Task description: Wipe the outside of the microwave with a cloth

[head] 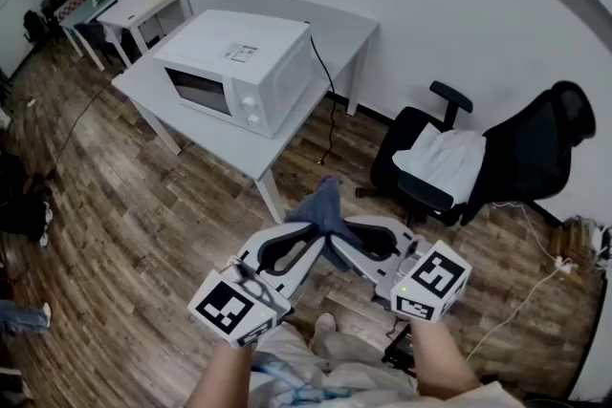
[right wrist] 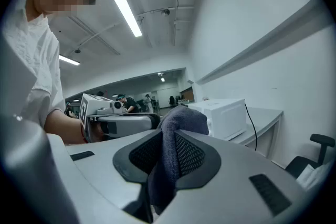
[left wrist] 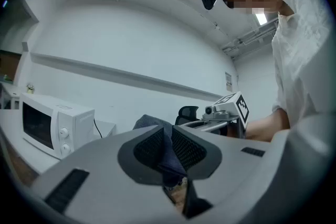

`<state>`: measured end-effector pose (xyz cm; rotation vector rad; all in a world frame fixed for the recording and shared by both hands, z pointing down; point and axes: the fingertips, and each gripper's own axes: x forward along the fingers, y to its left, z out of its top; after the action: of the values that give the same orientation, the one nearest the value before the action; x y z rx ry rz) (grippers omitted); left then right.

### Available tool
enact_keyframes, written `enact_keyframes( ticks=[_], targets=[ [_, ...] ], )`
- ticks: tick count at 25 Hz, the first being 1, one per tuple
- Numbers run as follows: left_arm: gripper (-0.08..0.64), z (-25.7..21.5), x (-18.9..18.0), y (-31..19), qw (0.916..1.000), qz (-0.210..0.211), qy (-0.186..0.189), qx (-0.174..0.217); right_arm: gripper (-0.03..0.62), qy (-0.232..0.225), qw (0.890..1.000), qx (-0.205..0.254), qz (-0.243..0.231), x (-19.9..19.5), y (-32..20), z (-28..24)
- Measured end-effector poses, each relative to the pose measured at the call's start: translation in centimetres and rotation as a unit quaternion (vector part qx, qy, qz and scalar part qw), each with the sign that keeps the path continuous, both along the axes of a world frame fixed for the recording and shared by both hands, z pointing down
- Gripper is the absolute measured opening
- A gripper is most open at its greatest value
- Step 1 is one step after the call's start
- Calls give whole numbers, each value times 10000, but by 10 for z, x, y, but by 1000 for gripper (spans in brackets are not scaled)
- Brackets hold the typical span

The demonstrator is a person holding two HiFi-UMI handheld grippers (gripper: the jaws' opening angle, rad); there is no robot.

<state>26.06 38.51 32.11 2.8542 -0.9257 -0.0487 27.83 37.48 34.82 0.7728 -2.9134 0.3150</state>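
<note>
The left hand-held gripper (head: pixel 295 246) and the right hand-held gripper (head: pixel 366 240) are held close side by side, their tips angled in toward each other. Both grip the same dark blue cloth (head: pixel 323 204). In the left gripper view the jaws are closed down to a narrow gap, with a fold of the cloth pinched between the ribbed pads and hanging below them. In the right gripper view the jaws are closed the same way, and the cloth bunches up above the pads and trails down beneath. A peak of cloth sticks out just ahead of both sets of tips.

The white microwave (head: pixel 239 72) stands well apart from both hand-held grippers, ahead and to their left. It sits on a grey surface (head: pixel 330 33) with its door and two knobs facing the person, and a black cable runs down behind it. Ahead and to the right of the grippers is a black office chair (head: pixel 430 172) with a white fabric draped over its seat. Wooden floor (head: pixel 153 225) lies below.
</note>
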Motion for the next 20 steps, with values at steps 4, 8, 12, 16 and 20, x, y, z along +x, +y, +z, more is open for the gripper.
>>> enact_keyframes(
  ticks=[4,8,12,16,20],
  targets=[
    [51,3,2,-4,10000,71,-38,-24,84,-8,10000,-43,7,2,-3,0],
    [51,2,6,-5,9999,152,-42,-33,84,50,10000,26,0,5,-6,0],
    [51,-3,9,-8,9997,204,-89,93,86,128,9999,66,-51,5,-5,-1],
    [51,-3,9,-7,9996,228,-93,96,86,199,9998,66,-67,5,-5,3],
    [51,-4,10,-8,9997,205,-70,113,86,145,9998,103,-54,8,-6,2]
  ],
)
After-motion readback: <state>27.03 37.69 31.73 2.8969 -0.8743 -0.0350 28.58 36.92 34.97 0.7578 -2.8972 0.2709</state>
